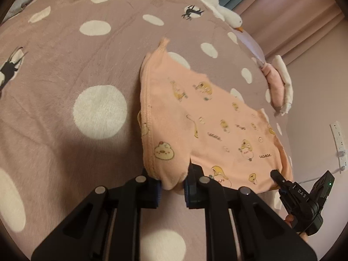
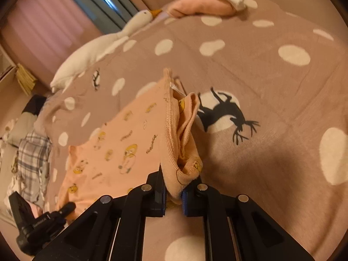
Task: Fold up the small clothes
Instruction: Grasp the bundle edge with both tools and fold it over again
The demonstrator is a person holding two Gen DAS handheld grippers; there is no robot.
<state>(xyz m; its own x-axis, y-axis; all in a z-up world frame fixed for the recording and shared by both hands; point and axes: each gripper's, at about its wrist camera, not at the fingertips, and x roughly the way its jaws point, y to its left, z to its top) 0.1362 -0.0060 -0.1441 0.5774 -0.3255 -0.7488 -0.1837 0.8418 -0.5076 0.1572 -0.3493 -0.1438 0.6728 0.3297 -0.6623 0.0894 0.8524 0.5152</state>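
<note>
A small peach garment (image 1: 208, 119) printed with yellow cartoon animals lies on a mauve bedspread with white dots (image 1: 65, 65). My left gripper (image 1: 171, 183) is shut on the garment's near left corner, and the cloth bunches between its blue pads. In the left wrist view the right gripper (image 1: 277, 177) shows at the lower right, its tip on the garment's near right corner. In the right wrist view my right gripper (image 2: 174, 195) is shut on that corner of the peach garment (image 2: 121, 143), a thick fold rising from its jaws. The left gripper (image 2: 65, 208) sits at the lower left there.
A white plush goose (image 1: 217, 6) (image 2: 104, 43) lies along the far edge of the bed. A pile of folded pink and white clothes (image 1: 278, 82) (image 2: 206, 0) sits near the bed's edge. Plaid fabric (image 2: 32, 158) lies at the far left. A power strip (image 1: 339, 143) hangs on the wall.
</note>
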